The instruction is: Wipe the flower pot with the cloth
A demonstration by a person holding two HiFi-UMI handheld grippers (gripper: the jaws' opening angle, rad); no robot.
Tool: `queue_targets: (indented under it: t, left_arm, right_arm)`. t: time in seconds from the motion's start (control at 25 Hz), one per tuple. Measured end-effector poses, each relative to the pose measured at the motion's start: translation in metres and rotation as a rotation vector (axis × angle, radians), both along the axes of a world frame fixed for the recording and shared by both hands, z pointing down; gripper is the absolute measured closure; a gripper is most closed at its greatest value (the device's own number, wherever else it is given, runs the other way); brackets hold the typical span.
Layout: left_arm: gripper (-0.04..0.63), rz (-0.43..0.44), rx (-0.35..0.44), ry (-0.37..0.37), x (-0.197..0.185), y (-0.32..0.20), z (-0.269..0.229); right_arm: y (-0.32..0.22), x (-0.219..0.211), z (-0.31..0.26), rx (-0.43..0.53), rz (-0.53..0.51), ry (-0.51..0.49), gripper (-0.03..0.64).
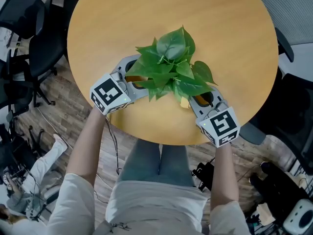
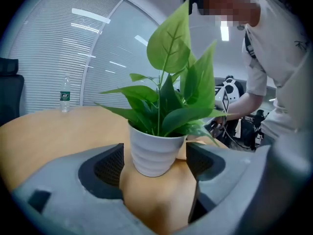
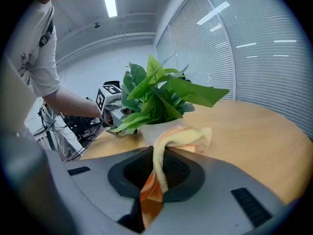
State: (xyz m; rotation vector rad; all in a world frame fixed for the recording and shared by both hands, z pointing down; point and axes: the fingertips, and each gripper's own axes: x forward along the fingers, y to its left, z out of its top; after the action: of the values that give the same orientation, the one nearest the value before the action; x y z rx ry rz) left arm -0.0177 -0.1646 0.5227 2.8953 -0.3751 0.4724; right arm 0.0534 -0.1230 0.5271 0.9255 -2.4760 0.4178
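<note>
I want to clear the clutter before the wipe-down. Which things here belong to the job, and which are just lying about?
For the job: pot; cloth, held in the right tongs.
Lying about: bottle; chairs.

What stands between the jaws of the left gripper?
The white flower pot stands inside the left gripper, apparently touching neither jaw; the left gripper view shows it.

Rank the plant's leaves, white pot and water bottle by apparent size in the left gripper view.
1. leaves
2. white pot
3. water bottle, standing far back, so its real size is unsure.
</note>
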Motion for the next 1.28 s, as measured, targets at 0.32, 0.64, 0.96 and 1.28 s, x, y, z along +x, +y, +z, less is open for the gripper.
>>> queue_targets:
  t: [0.32,0.64,0.96,1.28]
  left_arm:
    - [0.183,0.116,0.013,0.029,0.013,-0.003,-0.005]
    - [0.183,0.128,-0.008,0.054,0.014,-0.001,-0.004]
    - [0.184,0.131,-0.005,0.05,0.015,-0.002,-0.003]
    - [0.186,0.101,-0.009,0.065,0.015,-0.002,-0.004]
  right_arm:
    - [0.0,-0.002,0.0,0.0,0.004,-0.002,0.571]
    - [-0.001,-0.002,-0.002,0.009,0.015,0.01,0.571]
    - [-0.027,0.025,0.0,0.022,0.074,0.059,0.571]
    - [-0.03,0.008,-0.004,0.045,0.02,0.083,0.571]
